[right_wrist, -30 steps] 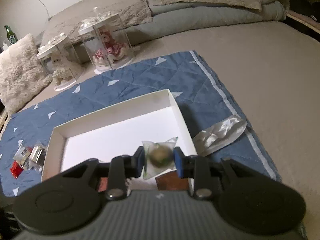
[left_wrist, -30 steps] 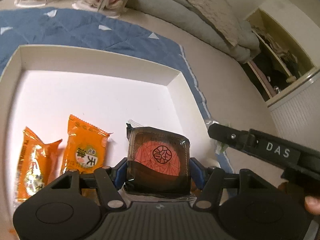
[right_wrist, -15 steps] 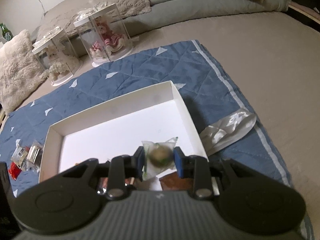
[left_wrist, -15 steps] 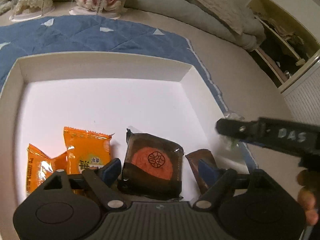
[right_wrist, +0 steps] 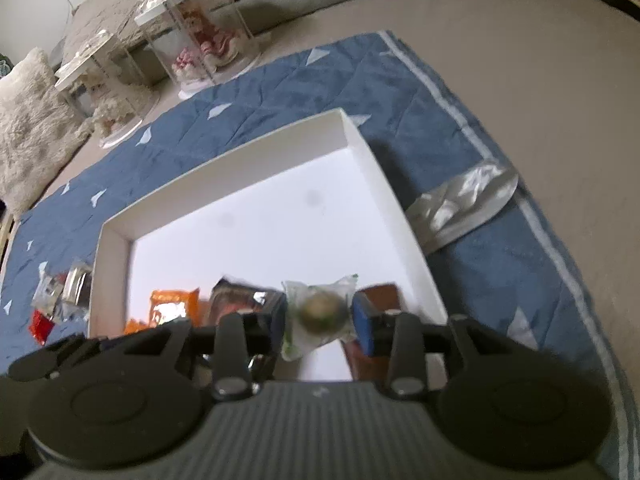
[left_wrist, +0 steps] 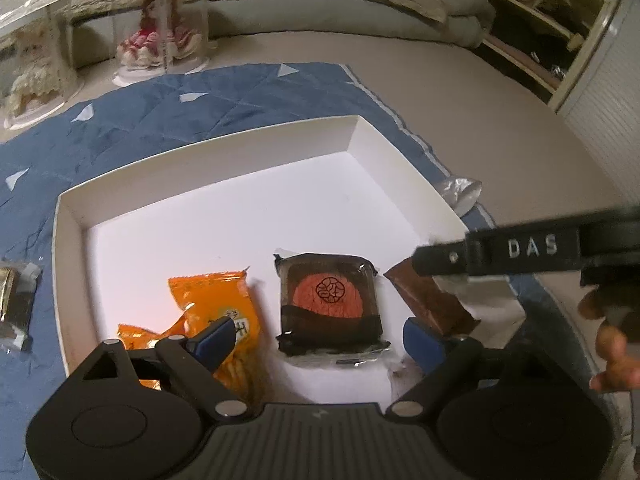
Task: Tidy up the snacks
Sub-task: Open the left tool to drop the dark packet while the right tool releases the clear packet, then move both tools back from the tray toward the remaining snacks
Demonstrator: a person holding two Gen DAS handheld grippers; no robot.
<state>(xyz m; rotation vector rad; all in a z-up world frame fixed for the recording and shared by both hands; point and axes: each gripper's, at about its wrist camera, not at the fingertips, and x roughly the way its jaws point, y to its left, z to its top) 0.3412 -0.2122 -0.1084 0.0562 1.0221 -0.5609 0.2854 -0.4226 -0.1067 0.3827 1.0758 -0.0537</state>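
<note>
Two hand-held grippers over my white box (left_wrist: pixel 404 160): left (left_wrist: pixel 320 334) released wide above the stiff dark snack pack (left_wrist: pixel 330 302), right (right_wrist: pixel 320 314) just easing open around a light, crinkly round sweet (right_wrist: pixel 320 310), best pinched across its middle.

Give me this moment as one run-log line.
left gripper: jaws just opened, dark mooncake pack lying free in white box | right gripper: jaws just opening, clear-wrapped round snack between them | stage: placing

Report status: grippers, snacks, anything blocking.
Left gripper open, jaws just widened, dark snack pack released in white box. Right gripper easing open around clear-wrapped round snack. No obstruction seen.
</note>
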